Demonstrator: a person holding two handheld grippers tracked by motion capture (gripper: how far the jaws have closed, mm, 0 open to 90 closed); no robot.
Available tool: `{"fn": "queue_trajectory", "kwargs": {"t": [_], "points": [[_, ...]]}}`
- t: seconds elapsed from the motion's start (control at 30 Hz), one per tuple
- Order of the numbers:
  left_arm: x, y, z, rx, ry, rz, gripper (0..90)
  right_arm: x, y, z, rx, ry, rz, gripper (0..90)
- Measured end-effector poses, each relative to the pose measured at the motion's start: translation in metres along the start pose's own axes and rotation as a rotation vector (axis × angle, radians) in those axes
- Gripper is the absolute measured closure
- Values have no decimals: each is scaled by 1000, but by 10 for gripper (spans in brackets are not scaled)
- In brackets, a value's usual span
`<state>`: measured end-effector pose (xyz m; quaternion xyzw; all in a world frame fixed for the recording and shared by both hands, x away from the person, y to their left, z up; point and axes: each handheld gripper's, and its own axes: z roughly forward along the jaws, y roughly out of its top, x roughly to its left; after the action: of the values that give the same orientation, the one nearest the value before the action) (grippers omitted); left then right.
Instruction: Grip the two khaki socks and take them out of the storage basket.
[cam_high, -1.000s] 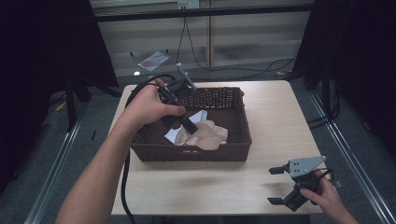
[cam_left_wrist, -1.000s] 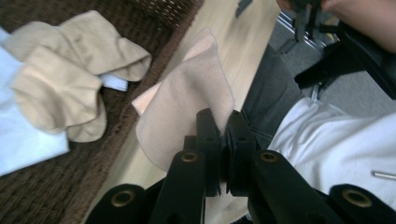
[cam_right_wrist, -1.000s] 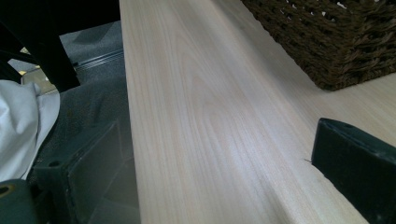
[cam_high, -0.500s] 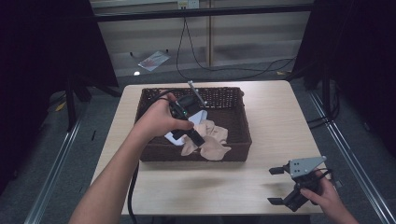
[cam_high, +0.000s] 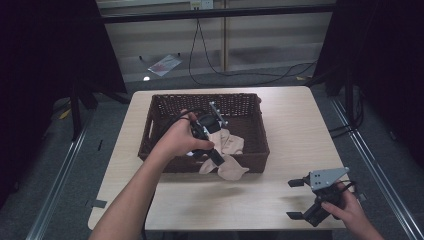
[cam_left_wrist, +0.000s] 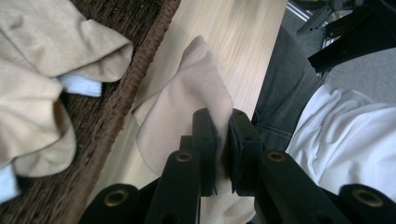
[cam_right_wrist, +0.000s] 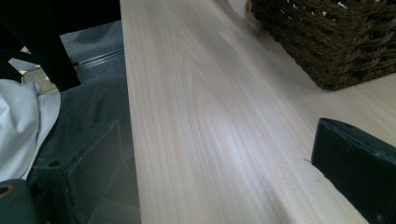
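The left gripper (cam_high: 218, 161) hangs over the near wall of the woven basket (cam_high: 252, 107), and its jaws are closed on a beige sock (cam_left_wrist: 182, 100); in the left gripper view the two black jaws pinch a fold of the cloth between them. They have just been opening a little, but the fabric is between the pads and looks pressed. This sock drapes across the basket's rim (cam_left_wrist: 140, 70), with its loose end on the table (cam_high: 280, 210) outside, at about 6 o'clock from the basket in the high view. More beige socks (cam_left_wrist: 42, 51) lie inside the basket, with something white (perhaps another sock) under them. The right gripper (cam_high: 304, 199) rests at the table's 5 o'clock corner, well apart from the basket, with its jaws wide apart and nothing between them. The step in hand seems to be carrying one sock over the rim, either out of the basket or into it; the pictures do not settle the direction. The next move probably calls for a firm grip until the whole sock clears the rim, since the hanging end could catch on the weave.
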<state>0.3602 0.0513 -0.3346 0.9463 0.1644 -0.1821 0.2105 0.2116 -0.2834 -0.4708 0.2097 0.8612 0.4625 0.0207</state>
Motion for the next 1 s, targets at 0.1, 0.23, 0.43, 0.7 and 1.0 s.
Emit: {"fn": "queue_trajectory", "kwargs": {"t": [0.1, 0.23, 0.43, 0.7, 1.0], "points": [[2, 2, 8, 18, 4, 2, 817, 0, 0, 0, 3, -2, 0, 13], [4, 3, 12, 20, -5, 7, 766, 0, 0, 0, 0, 0, 1, 13], [2, 4, 12, -19, 14, 14, 602, 0, 0, 0, 1, 1, 1, 13], [3, 6, -6, -74, 92, -9, 391, 0, 0, 0, 1, -1, 2, 13], [25, 3, -17, -117, 210, -36, 178, 0, 0, 0, 1, -1, 1, 13]]}}
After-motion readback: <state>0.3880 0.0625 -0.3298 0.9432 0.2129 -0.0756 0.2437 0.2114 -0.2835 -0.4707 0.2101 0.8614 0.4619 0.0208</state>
